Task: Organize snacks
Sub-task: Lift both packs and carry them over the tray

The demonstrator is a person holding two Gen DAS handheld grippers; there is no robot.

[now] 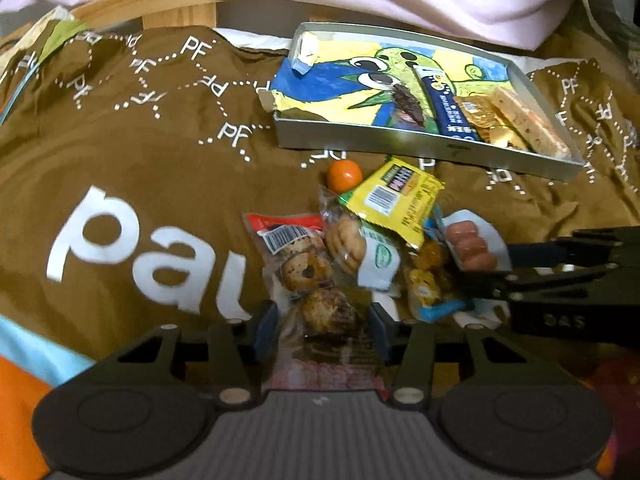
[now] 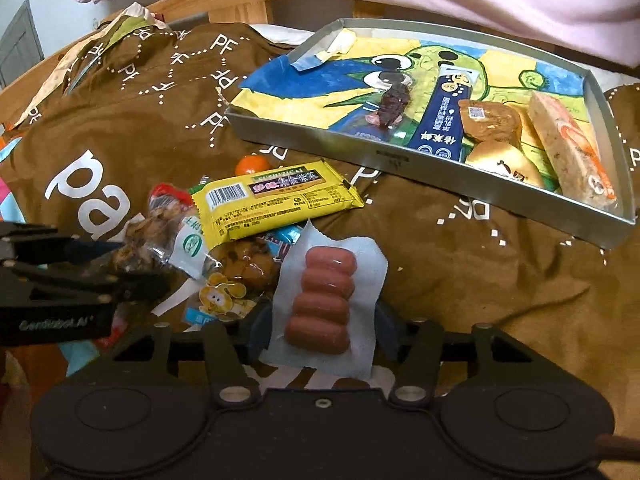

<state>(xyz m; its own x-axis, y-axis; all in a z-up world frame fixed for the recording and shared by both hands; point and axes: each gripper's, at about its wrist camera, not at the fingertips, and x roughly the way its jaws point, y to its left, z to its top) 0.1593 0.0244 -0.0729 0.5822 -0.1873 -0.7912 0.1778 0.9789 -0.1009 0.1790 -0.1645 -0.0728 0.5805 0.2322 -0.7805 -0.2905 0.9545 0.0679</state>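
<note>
1. Right fingers (image 2: 262,330) straddle the sausage pack (image 2: 326,300). Both pads sit at the pack's white edges and look closed on it, so I read it as gripped. Right gripper (image 2: 320,330) points down and forward over the brown cloth (image 2: 460,280).
2. Left fingers (image 1: 266,326) flank the pastry bag (image 1: 308,280). Left gripper (image 1: 322,328) jaws are partly closed with the pads at the bag's sides; looks like a grip on the clear wrap, though contact on the far pad is hard to confirm.
3. Sausage pack's long axis runs straight away from the right fingers, in line with the gripper.
4. Just beyond: the loose pile, with a yellow bar (image 2: 276,204) on top, a cookie pack (image 1: 346,242), and an orange ball (image 1: 344,176) behind.
5. Farthest: the metal tray (image 2: 420,158), ahead and to the right of both grippers, well apart from the pile. It already holds a blue stick (image 2: 444,120) and wrapped cakes (image 2: 496,140), packed at its right end.
6. Judgement: the right hand is nearer the tray; the left half of the tray floor is free, so carry forward and slightly right.
</note>
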